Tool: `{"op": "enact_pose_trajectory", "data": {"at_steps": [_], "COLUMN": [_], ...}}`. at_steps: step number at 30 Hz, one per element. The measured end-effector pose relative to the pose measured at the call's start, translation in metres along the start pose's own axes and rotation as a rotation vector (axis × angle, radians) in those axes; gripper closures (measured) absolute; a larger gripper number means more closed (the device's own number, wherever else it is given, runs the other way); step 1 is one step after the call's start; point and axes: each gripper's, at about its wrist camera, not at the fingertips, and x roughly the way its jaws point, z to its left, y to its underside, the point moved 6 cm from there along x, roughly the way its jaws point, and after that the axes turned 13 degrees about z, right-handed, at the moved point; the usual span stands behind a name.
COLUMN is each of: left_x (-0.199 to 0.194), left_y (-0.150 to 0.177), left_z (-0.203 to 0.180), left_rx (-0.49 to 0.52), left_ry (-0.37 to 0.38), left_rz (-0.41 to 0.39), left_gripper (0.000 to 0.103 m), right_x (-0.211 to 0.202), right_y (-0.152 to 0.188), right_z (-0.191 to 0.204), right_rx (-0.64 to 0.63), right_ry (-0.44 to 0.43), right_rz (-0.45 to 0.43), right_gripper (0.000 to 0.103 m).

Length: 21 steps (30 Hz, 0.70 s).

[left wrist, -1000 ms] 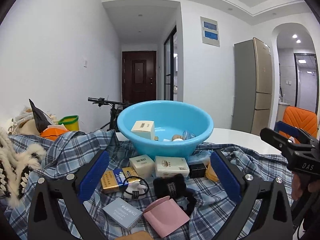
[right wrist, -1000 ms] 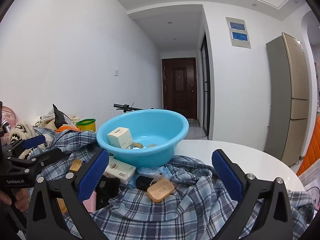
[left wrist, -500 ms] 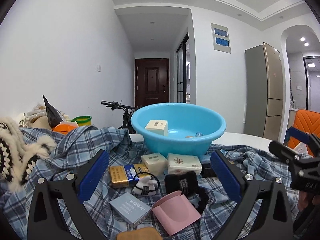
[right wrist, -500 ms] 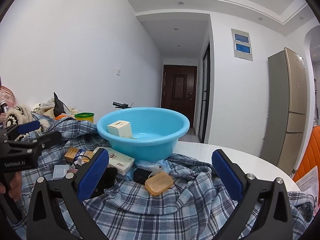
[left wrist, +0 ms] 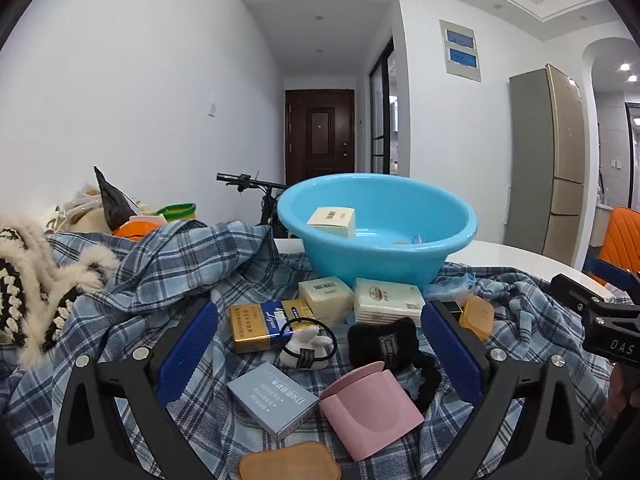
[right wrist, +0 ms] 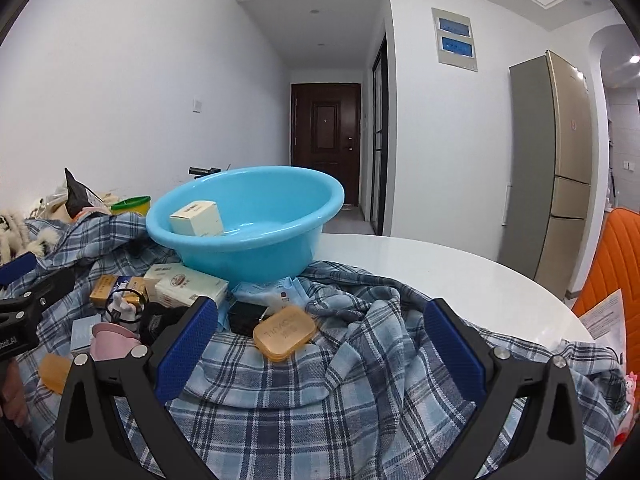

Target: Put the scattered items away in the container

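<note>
- We see the left gripper (left wrist: 318,354) with fingers spread wide, gripping nothing, over small items at lower centre.
- Our right gripper (right wrist: 320,350) likewise gapes empty above the plaid cloth (right wrist: 340,392).
- The blue basin (left wrist: 378,232) sits mid-frame on the desk (right wrist: 440,272), a cream box (left wrist: 332,220) inside.

Dark brown door (left wrist: 320,132) at corridor end. Tall grey-gold refrigerator (right wrist: 554,160) against right wall. Orange chair (right wrist: 616,264) at far right. Bicycle handlebar (left wrist: 246,181) behind table. Wall panel (right wrist: 455,38), two blue displays.
</note>
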Motion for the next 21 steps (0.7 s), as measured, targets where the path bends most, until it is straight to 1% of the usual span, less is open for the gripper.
{"op": "enact_pose_trajectory", "data": {"at_steps": [4, 12, 21], "left_x": [-0.0025, -0.0008, -0.0009], "left_y": [0.0000, -0.0008, -0.0010], "left_z": [0.0039, 0.0009, 0.0007], "left_rx": [-0.023, -0.010, -0.010], "left_ry": [-0.039, -0.009, -0.009], "left_rz": [-0.010, -0.004, -0.004], "left_gripper": [0.000, 0.000, 0.000], "right_x": [0.0000, -0.0007, -0.0003], "right_y": [0.0000, 0.0002, 0.0000], "right_z": [-0.0041, -0.0061, -0.0061], "right_rx": [0.024, 0.036, 0.036], "right_ry": [0.006, 0.031, 0.032], "right_rz": [0.001, 0.001, 0.001], "right_gripper": [0.000, 0.000, 0.000]}}
